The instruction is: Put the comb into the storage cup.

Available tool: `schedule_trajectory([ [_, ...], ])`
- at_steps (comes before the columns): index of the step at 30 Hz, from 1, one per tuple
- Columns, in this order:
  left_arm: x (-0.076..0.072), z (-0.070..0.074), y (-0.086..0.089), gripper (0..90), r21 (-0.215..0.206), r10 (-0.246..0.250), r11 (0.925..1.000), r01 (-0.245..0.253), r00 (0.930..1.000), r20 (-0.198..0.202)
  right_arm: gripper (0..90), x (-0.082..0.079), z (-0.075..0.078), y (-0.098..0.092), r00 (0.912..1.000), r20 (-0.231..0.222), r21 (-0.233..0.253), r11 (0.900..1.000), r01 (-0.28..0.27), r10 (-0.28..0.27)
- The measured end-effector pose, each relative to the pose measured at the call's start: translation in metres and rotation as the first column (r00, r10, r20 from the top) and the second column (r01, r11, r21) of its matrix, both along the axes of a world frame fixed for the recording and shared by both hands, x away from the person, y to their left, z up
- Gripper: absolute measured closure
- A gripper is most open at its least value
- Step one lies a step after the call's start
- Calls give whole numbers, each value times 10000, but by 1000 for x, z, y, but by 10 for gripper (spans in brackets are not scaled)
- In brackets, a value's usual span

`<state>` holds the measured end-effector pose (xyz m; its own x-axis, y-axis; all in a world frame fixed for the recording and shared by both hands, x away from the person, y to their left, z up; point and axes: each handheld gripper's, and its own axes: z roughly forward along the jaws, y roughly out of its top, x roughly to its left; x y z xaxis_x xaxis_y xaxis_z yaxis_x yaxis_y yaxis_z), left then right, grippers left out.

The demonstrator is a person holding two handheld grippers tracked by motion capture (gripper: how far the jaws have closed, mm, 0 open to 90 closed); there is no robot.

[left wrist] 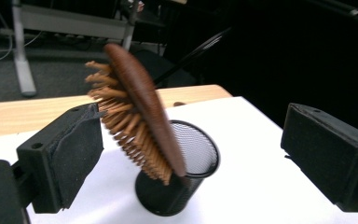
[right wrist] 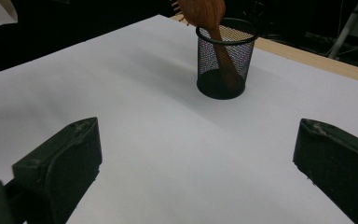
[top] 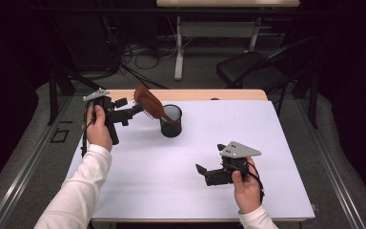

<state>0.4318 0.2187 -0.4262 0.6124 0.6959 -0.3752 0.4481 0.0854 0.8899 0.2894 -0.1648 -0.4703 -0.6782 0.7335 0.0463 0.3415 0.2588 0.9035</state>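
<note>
— Where was the wooden hairbrush at that point?

— It stood handle-down in the black mesh cup, with its head leaning out over the cup's rim on the side toward the left gripper. The bristles faced that gripper, and the smooth back faced away from it.

— Was the left gripper pinching it?

— No. In the left gripper view its jaws were spread wide, one to each side of the cup. The near pad sat just beside the bristles, though I could not tell whether it touched them.

— And the other one?

— The right gripper rested well away from the cup, on the person's side of the white sheet. Its jaws were spread too, with nothing between them.

— How would you expect the brush to handle?

— Probably light and stiff, being wood. The polished back looked slick, and the bristle rows would give a pad an uneven seat. I would close on the two narrow edges of the head, or lower down on the neck just above the cup's rim. The cup looked light as well, so a sideways pull on the leaning brush could tip it over.
</note>
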Motion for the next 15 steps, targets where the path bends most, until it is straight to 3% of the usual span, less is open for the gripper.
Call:
schedule_trajectory([
  [2, -3, 3, 0, 57, 95, -168, 9998, 168, 9999, 30, 6, 0, 0, 0, 10000, 22, -19, 10000, -12, 12],
  [4, -7, 5, 1, 56, 491, -239, 9985, 234, 9997, 92, 7, 0, 0, 1, 10000, 23, -26, 10000, -33, 33],
  [9, -16, 8, 5, 56, 742, -553, 9957, 546, 9984, 78, 6, 0, 1, 0, 10000, 44, 14, 10000, -8, 8],
  [15, -27, 11, 8, 56, 718, -1227, 9902, 1199, 9918, 369, 7, -1, 1, 0, 10000, 56, -1, 10000, 3, -3],
])
